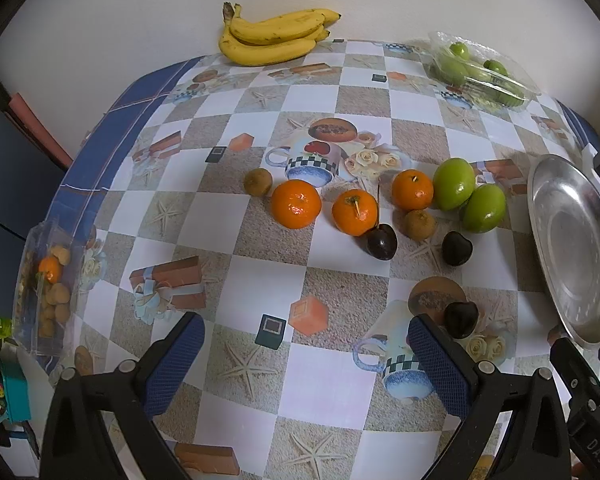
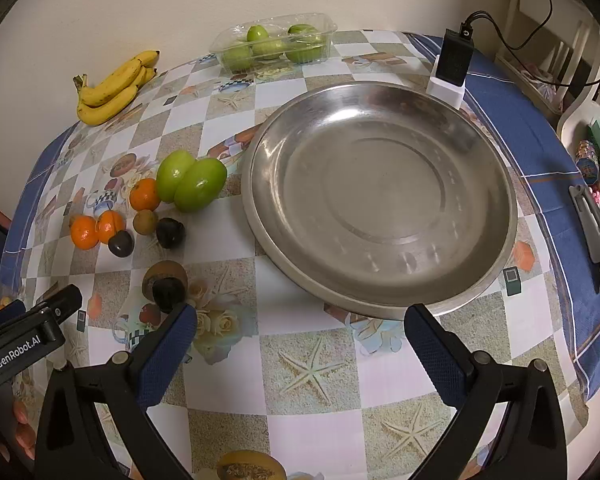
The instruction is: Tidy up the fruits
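Loose fruit lies mid-table in the left wrist view: three oranges point(image 1: 296, 203), two green fruits point(image 1: 453, 184), two small brown fruits point(image 1: 419, 223) and three dark cherries point(image 1: 381, 241). One cherry point(image 1: 460, 319) sits just beyond the right fingertip of my left gripper point(image 1: 306, 334), which is open over bare cloth. A wide steel plate point(image 2: 380, 204) holds nothing; its near rim lies just ahead of my right gripper point(image 2: 300, 322), also open. The same fruit cluster point(image 2: 190, 184) shows left of the plate in the right wrist view.
A banana bunch point(image 1: 274, 38) lies at the far edge by the wall. A clear tub of green fruit point(image 2: 274, 42) stands behind the plate, a black charger on a white base point(image 2: 454, 64) at its far right. Another clear box point(image 1: 48, 288) with small fruit sits at the left edge.
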{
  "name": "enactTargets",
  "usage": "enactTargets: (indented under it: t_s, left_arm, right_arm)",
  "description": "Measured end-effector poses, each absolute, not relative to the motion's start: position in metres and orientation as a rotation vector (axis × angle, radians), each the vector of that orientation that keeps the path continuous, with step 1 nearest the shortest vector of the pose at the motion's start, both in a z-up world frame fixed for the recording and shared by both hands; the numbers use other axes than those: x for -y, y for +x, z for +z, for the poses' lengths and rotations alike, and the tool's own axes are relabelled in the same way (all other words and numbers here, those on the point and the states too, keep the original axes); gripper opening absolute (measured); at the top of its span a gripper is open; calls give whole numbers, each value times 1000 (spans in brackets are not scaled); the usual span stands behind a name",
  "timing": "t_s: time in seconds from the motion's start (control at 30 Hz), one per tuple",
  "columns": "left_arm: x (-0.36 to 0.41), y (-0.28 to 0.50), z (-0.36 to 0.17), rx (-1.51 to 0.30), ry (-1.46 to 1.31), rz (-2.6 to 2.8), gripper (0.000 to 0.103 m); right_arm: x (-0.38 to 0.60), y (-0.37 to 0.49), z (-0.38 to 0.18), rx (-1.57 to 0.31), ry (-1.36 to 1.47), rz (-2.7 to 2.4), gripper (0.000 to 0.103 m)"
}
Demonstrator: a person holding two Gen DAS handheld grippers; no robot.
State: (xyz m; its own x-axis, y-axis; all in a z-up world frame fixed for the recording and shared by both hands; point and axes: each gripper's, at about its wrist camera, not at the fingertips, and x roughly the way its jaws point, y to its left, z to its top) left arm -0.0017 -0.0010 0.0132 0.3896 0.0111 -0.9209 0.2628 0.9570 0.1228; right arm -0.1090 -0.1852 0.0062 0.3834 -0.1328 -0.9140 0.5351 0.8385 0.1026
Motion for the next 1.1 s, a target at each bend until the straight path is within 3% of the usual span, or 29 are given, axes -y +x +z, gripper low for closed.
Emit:
enactTargets:
  t_s: [1.1]
  left_arm:
    - [-4,-1,11,-1170,264,-155,103]
  right_arm:
    - [186,-110,4,-1110,428,-447,103]
